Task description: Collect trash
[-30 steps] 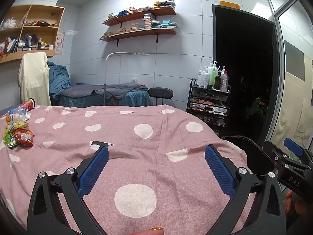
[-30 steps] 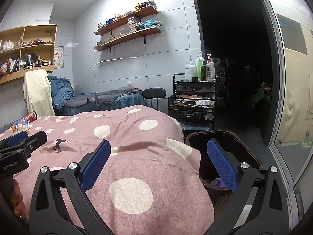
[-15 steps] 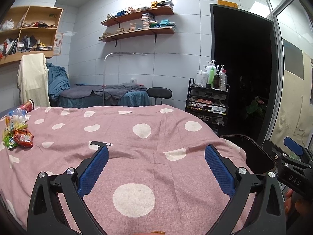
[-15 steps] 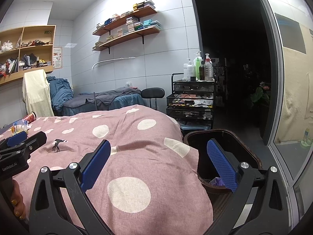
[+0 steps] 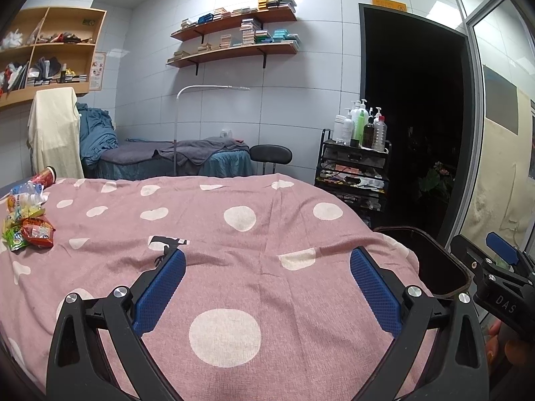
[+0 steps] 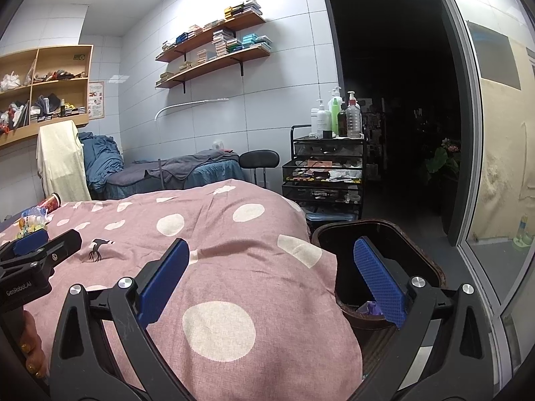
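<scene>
Over bedspread (image 5: pixel 267 220): both fingers wide, empty; wrappers (image 5: pixel 28 230) far left, bin (image 6: pixel 384 254) right

Pink bedspread (image 5: pixel 267 234), white dots; red-green wrappers (image 5: pixel 28 232); bin (image 6: pixel 418 260) seemingly dark brown.

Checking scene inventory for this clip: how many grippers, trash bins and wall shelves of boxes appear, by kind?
Grippers: 2 (left gripper, right gripper)
Trash bin: 1
Wall shelves with boxes: 2 (upper shelf, lower shelf)
Total: 5
</scene>
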